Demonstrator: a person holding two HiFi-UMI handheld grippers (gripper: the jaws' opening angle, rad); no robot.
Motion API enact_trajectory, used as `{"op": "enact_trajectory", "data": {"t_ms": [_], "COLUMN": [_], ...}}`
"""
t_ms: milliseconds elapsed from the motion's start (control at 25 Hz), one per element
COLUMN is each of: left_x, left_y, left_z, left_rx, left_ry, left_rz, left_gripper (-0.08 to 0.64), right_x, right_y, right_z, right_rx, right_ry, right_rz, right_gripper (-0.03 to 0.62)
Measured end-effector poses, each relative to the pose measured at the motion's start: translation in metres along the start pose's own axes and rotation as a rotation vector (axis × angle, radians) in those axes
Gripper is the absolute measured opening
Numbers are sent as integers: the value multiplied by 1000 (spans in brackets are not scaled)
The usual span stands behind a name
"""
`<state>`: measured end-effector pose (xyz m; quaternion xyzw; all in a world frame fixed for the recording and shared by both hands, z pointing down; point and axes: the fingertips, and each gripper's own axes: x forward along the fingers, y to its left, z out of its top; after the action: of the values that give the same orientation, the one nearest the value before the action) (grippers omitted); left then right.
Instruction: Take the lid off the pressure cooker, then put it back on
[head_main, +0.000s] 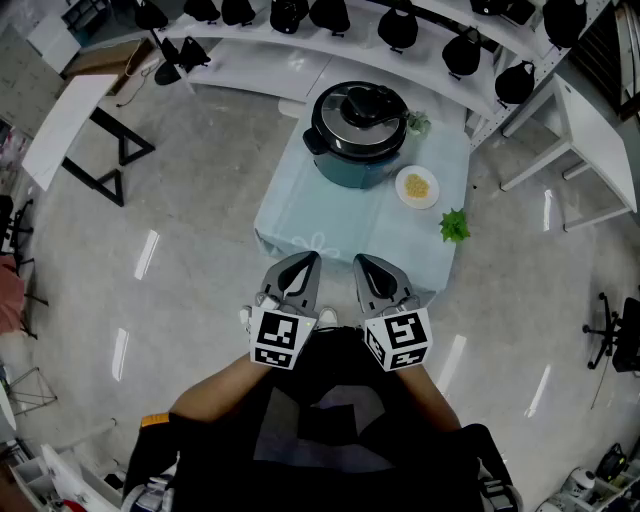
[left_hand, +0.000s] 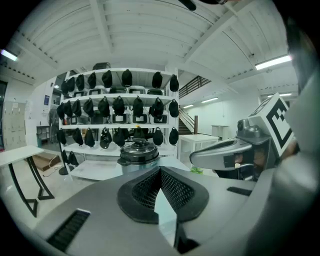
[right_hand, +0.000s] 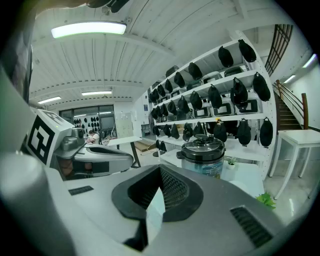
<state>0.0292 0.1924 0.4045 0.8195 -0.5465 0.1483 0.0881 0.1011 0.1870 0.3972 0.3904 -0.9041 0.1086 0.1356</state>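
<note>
Glossy black round lid (head_main: 362, 108) caps the squat teal pressure cooker (head_main: 352, 170).

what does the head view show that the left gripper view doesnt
Only the head view: the plate of yellow food beside the pressure cooker, and the person's forearms. Only the left gripper view: the staircase and ceiling lights. Both: the cooker with its lid on, the shelves of black items, the right gripper and the green sprig.
</note>
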Motion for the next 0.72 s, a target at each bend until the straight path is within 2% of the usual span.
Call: {"op": "enact_trajectory", "data": {"t_ms": [720], "left_x": [-20], "left_y": [-3], "left_z": [7], "left_rx": [27], "left_ry": [-19], "left_rz": [43], "left_gripper": [8], "right_x": [-12], "right_y": [9], "right_z": [9], "right_rx": [-10], "right_ry": [-41], "right_rz": [25], "right_gripper": [17]}}
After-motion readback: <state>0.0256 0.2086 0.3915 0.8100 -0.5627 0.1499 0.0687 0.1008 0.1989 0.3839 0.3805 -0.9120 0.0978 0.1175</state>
